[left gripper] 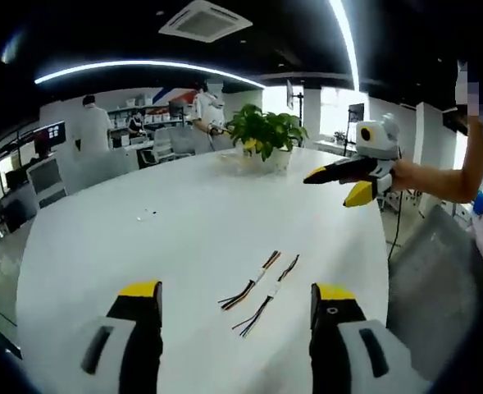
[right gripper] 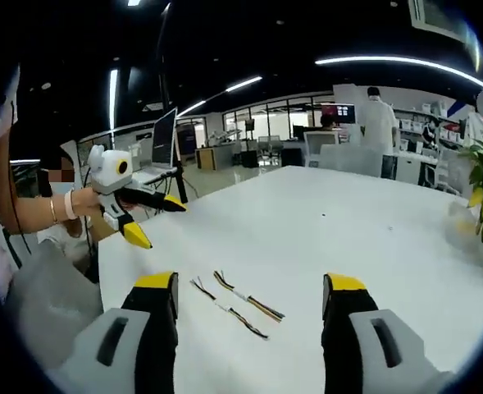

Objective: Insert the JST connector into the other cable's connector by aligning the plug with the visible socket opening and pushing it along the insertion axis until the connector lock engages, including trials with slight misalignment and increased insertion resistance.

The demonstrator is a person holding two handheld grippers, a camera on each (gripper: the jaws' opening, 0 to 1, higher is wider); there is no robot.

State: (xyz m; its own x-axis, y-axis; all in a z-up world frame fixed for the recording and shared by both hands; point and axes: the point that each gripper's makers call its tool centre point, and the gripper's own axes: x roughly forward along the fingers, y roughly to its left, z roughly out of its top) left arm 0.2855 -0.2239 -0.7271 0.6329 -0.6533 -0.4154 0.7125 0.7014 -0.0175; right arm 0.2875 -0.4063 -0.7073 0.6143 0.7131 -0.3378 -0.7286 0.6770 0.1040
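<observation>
Cables (left gripper: 259,292) untouched on table (left gripper: 184,222) — both grippers spread.

Counts: 2 cables (left gripper: 251,287) on the tabletop (left gripper: 184,238), lying side by side, each multi-wire with a small connector mid-length. 2 hand-held grippers: left hand-held gripper (left gripper: 234,300) and right hand-held gripper (right gripper: 249,291), 2 yellow-tipped jaws each, both spread with nothing between. 1 potted plant (left gripper: 266,133) at the far end. 1 laptop (right gripper: 161,144) open beyond the tabletop's edge.
</observation>
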